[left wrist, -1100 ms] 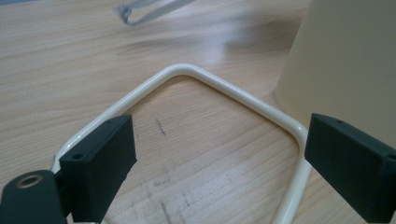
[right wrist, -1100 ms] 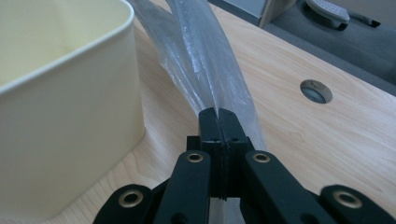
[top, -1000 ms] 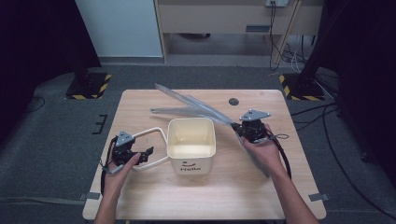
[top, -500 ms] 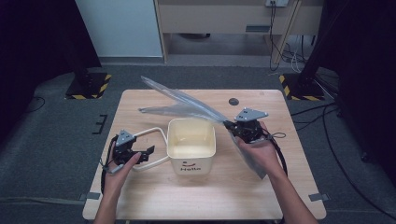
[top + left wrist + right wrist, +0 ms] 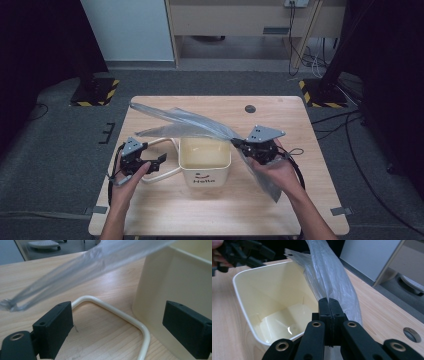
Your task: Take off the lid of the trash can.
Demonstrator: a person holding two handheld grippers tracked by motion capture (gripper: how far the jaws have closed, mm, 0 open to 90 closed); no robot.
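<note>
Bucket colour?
Cream, with a matching cream handle; the bucket shows best in the right gripper view.

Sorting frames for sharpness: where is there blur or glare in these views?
High view: soft overall, dark surroundings, table evenly lit. Left gripper view: plastic bag smeared, near jaws soft. Right gripper view: a small glare spot on the bucket floor, background blurred.

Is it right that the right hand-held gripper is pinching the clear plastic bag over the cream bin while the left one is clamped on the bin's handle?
Not quite. The left hand-held gripper is open: in the left gripper view its jaws stand apart, on either side of the handle. The right hand-held gripper does pinch the plastic bag over the bin.
</note>
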